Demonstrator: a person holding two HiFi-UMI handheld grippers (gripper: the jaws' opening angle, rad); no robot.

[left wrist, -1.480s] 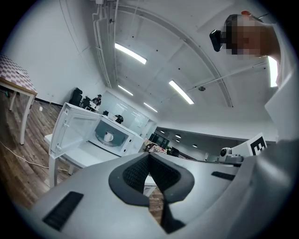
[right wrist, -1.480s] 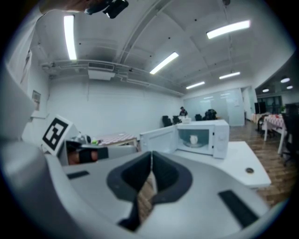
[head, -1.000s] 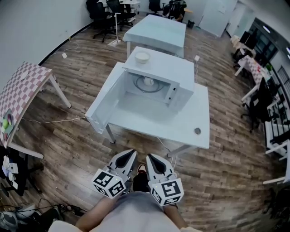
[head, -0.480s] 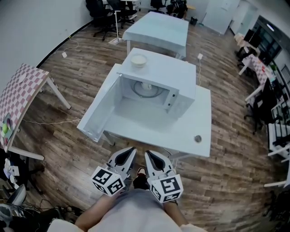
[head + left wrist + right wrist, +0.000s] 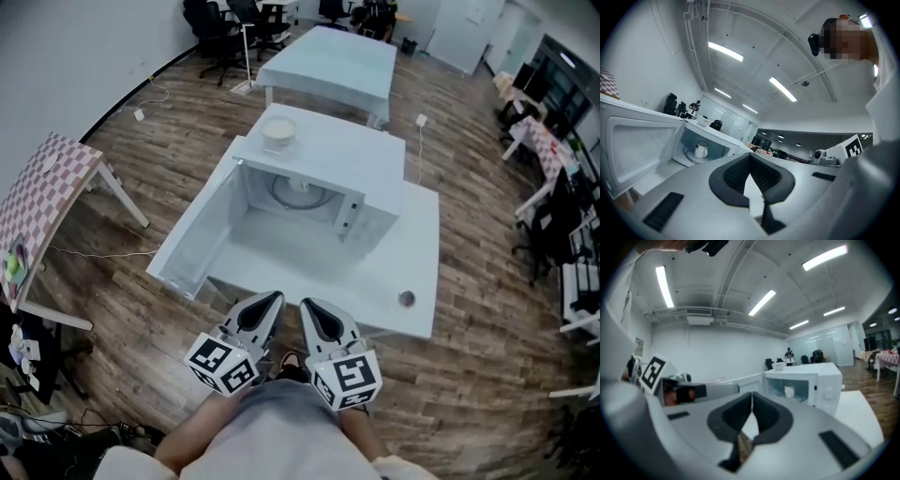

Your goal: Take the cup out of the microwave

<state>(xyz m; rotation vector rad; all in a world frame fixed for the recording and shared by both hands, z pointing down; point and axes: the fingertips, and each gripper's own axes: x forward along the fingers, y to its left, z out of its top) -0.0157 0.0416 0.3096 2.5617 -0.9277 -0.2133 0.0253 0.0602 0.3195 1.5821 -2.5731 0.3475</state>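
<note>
A white microwave (image 5: 375, 192) stands on a white table (image 5: 412, 244), its door (image 5: 192, 246) swung wide open to the left. A white cup (image 5: 300, 185) sits on the turntable inside; it also shows in the left gripper view as the cup (image 5: 701, 149) and in the right gripper view as the cup (image 5: 789, 391). My left gripper (image 5: 273, 299) and right gripper (image 5: 307, 305) hover side by side just short of the table's near edge, well away from the cup. Both have their jaws shut with nothing held, as seen at the left gripper (image 5: 750, 157) and the right gripper (image 5: 752, 394).
A white bowl (image 5: 278, 131) rests on top of the microwave. The open door overhangs the table's left side. A round cable hole (image 5: 406, 299) marks the table's right front. A checkered table (image 5: 42, 187) stands left, another white table (image 5: 328, 56) behind, and cables lie on the wooden floor.
Both grippers and the person have moved forward toward the table; the microwave and its open door now look nearer. Jaws stayed shut.
</note>
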